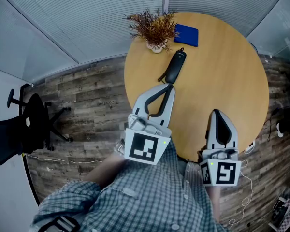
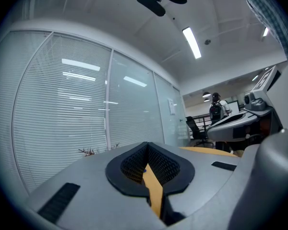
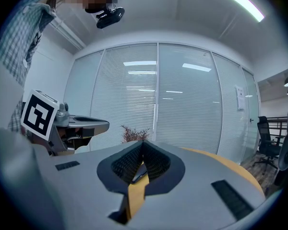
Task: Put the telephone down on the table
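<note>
- Nearest me, at the bottom of the head view, is my checked shirt (image 1: 135, 197), with both tools held out level over the round wooden table (image 1: 232, 76).
- My left gripper (image 1: 169, 85) is closed right down. In the left gripper view (image 2: 146, 145) its jaws meet at the tips and nothing is pinched between them; only tabletop shows through the loop behind.
- My right gripper (image 1: 215, 112) sits over the near edge of the table, well apart from everything on it. In the right gripper view (image 3: 143, 143) its jaws also meet at the tips and hold nothing.
- The telephone (image 1: 175, 65), a black handset, lies flat on the table just past my left gripper's tips. I cannot tell whether they touch it.
- Its long axis runs away from me. The near end leans a little left and the far end points toward the back of the table.
- Beyond it stand a dried plant (image 1: 154, 29) and, just beside that, a blue pad (image 1: 186, 35).
- Off to the left, an office chair (image 1: 24, 124) stands on the plank floor (image 1: 82, 100).
- Farthest away are the window blinds (image 1: 87, 18).
</note>
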A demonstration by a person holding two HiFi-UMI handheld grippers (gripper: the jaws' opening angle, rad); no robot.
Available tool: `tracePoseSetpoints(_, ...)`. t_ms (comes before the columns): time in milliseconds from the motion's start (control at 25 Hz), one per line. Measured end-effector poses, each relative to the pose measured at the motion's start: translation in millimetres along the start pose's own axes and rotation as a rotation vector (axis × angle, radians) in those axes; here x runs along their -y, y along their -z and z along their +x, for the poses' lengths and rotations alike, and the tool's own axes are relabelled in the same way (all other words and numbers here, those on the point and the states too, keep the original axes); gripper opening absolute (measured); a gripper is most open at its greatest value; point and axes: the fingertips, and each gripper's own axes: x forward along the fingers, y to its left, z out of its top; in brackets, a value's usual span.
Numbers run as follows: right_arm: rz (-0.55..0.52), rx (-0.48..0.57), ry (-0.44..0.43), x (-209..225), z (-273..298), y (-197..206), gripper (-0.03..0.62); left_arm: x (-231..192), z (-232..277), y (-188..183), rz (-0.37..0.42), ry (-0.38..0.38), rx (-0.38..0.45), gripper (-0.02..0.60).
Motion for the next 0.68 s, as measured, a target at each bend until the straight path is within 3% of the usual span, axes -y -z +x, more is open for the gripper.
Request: tracePoseSetpoints(680,-0.001,0.001,-0.007,1.1,-3.2,0.3,0.008,5.2,-0.1,-1.1,0.003,0.0,-0.007,0.008)
